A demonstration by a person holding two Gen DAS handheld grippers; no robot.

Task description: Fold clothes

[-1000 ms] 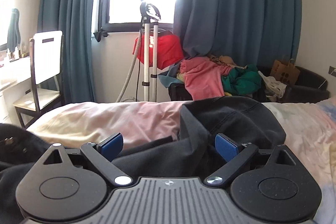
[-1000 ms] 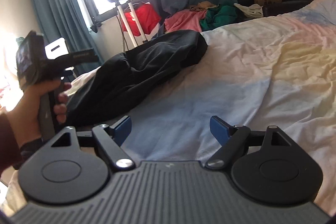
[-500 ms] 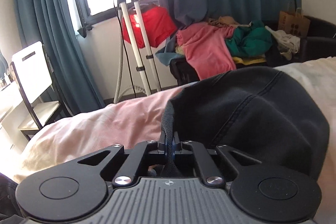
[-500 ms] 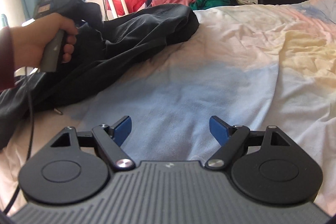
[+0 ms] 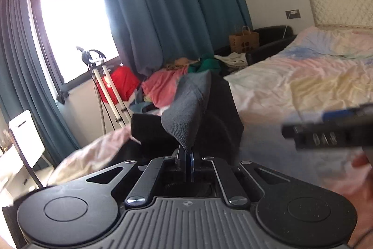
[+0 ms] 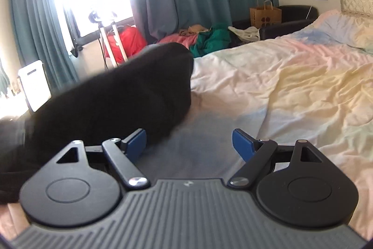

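The left gripper [image 5: 188,161] is pressed together on a dark garment [image 5: 186,113], pinching a grey edge of it that rises straight out of the jaws. That is the change: a second ago these jaws stand wide apart over the cloth, half a second ago they close on a seam, and now the pinched fold is lifted, its paler inner face turned toward the camera. So the pick-up looks done, and the carry of the fold seems under way.

The right gripper [image 6: 189,142] is spread wide, holding nothing, low over the bed [image 6: 291,85] just beside the garment's near side. From this view the garment [image 6: 112,104] bulks up dark and blurred at the bed's left side, much closer than in the earlier frames, where it lies farther off with the left hand visible on its handle.

In the left view the right gripper's body [image 5: 326,132] now pokes in from the right edge, absent before. The two tools are nearer together.
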